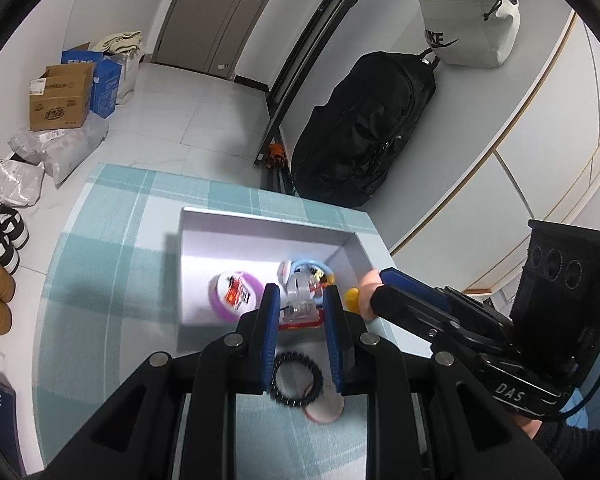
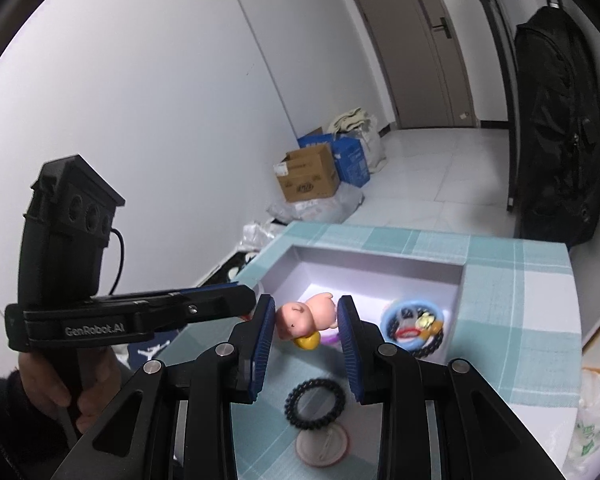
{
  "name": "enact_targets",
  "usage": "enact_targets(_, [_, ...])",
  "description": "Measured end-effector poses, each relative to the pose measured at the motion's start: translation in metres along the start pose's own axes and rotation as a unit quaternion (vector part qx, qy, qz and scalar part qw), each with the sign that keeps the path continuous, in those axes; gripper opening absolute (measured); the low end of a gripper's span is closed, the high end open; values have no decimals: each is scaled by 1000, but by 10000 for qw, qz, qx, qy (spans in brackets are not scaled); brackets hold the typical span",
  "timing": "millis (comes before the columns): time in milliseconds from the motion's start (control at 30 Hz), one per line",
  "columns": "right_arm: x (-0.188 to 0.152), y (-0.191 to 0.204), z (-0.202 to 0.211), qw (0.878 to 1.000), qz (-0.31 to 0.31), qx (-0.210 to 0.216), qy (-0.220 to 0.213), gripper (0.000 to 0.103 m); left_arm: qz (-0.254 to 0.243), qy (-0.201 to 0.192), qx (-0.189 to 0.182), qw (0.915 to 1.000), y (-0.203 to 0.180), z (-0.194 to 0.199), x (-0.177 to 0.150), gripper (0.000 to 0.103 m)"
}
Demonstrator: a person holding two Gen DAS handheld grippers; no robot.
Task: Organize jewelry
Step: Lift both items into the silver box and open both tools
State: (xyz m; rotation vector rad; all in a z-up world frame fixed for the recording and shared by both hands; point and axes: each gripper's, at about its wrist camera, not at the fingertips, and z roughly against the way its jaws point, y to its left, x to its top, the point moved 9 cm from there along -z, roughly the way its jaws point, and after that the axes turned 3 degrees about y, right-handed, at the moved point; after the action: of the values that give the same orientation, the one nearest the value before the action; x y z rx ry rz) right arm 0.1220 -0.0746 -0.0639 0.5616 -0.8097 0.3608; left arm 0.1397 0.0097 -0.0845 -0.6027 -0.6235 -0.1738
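The surface (image 1: 100,264) wears a teal checked cloth, and an open white box (image 1: 260,224) sits toward its far edge.

The right tongs (image 2: 306,322) hang over the box's near right corner with a pink pig toy (image 2: 306,316) between the blue pads (image 2: 260,336). The pig, with a yellow piece (image 2: 307,342) under it, appears pinched by both pads, though the jaws stand fairly wide around it. In the left view the pig (image 1: 368,292) shows just at the tip of those tongs, above the box's right wall.

The left tongs (image 1: 300,320) hover over the near edge of the box, jaws apart and holding nothing. Between the pads, farther on, lies a clear clip (image 1: 300,300) inside the box.

In the box lie a purple roll (image 1: 234,294), a light-blue ring (image 2: 412,320) with small trinkets inside it, and a black bead bracelet (image 2: 430,344) at its edge.

On the cloth, at the near edge of the surface, a black coil hair tie (image 2: 314,402) lies flat, overlapping a round pinkish disc (image 2: 322,446). Both sit outside the box.

Beyond the surface are a black bag (image 1: 364,128), a white bag (image 1: 466,20) and cardboard boxes (image 1: 60,96) on the floor
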Motion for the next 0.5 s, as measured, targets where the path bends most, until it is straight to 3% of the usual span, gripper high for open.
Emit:
enact_targets(333, [16,-32,-9,9977,-649,185,-13,31,231,146,150,9995,9,-26,8,17])
enact_targets(500, [14,-50,-20,9955,-924,112,182,31,361,292,212,9987,14,-35,8,17])
